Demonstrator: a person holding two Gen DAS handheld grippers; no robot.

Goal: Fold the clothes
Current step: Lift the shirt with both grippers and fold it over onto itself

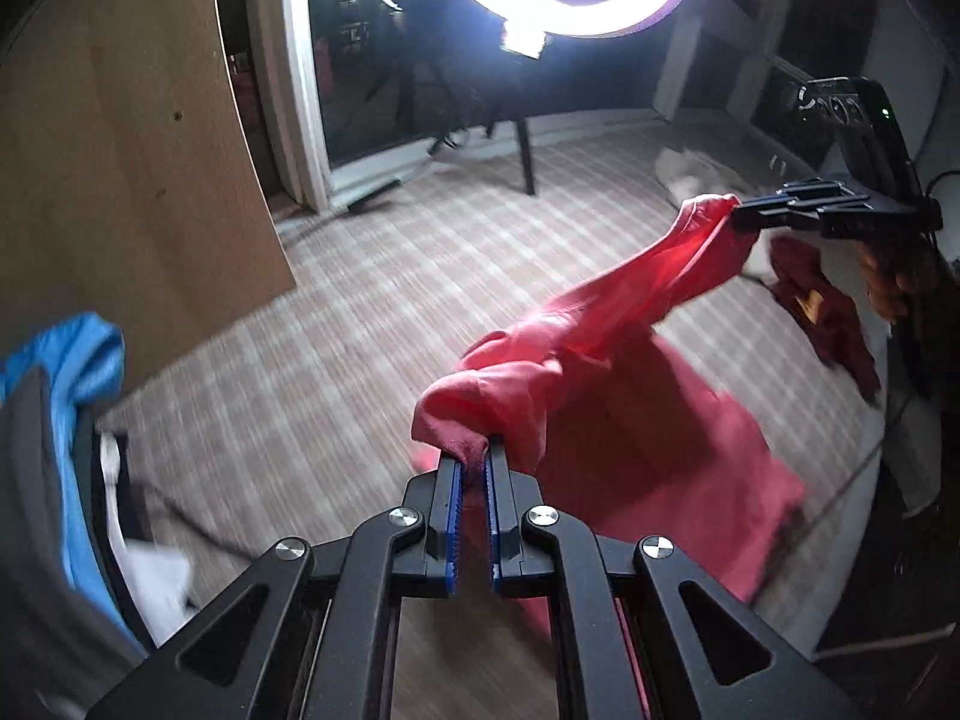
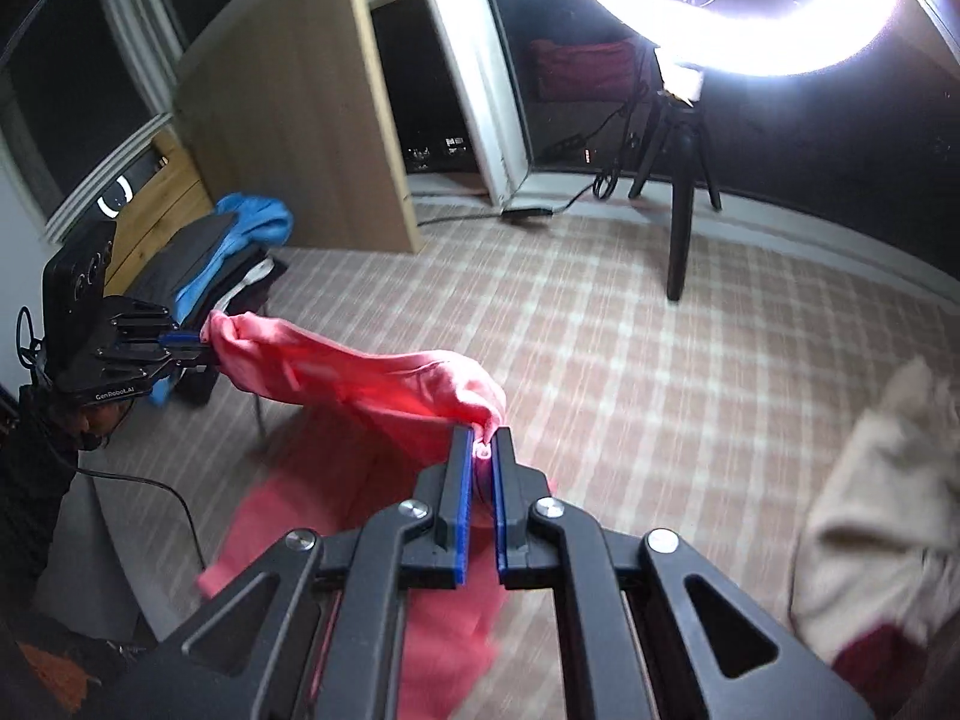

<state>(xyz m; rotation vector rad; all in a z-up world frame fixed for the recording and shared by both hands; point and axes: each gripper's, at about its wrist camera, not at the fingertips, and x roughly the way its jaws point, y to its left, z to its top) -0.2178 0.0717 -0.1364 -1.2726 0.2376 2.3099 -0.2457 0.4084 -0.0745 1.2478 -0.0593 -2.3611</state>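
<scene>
A pink garment (image 1: 630, 396) hangs in the air above the checked bed cover, stretched between both grippers. My left gripper (image 1: 474, 456) is shut on one bunched corner of it. My right gripper (image 2: 483, 441) is shut on the other corner. Each wrist view shows the opposite gripper too: the right gripper (image 1: 741, 210) at the right edge and the left gripper (image 2: 201, 345) at the left. The cloth (image 2: 372, 378) sags between them and its lower part drapes down, blurred.
A stack of folded clothes with a blue piece (image 2: 240, 240) on top stands at the left. A cream garment (image 2: 882, 516) and a dark red one (image 1: 822, 306) lie at the right. A ring light (image 2: 750, 6) on a tripod (image 2: 678, 228) stands ahead, beside a wooden board (image 2: 288, 120).
</scene>
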